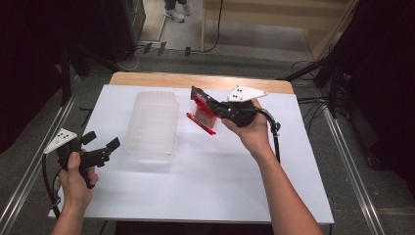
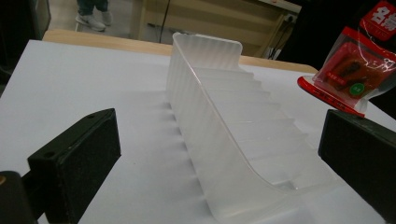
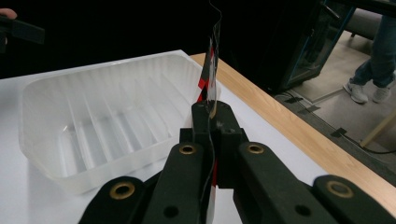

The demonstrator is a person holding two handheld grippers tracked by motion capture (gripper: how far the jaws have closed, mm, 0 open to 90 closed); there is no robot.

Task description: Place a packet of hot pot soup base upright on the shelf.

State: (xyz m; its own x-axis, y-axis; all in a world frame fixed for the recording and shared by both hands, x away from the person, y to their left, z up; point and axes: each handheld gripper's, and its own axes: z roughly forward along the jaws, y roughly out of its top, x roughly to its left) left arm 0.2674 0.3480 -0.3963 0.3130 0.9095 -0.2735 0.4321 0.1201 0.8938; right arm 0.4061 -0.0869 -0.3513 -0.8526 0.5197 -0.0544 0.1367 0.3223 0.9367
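My right gripper (image 1: 199, 98) is shut on a red and clear snack packet (image 1: 202, 117), held in the air just right of a translucent ribbed plastic tray (image 1: 151, 125). In the right gripper view the packet (image 3: 211, 70) stands edge-on, pinched between the jaws of the gripper (image 3: 212, 116), with the empty tray (image 3: 107, 116) behind it. My left gripper (image 1: 101, 142) hovers open at the table's near left, nothing between its jaws. Its own view looks along the tray's long wall (image 2: 219, 116), with the gripper (image 2: 219, 158) wide open and the packet (image 2: 355, 79) hanging at the upper right.
A white board (image 1: 205, 186) covers the wooden table (image 1: 147, 78); its near half is bare. Beyond the far edge are floor cables and a person's shoes (image 1: 178, 12). Dark stands flank both sides.
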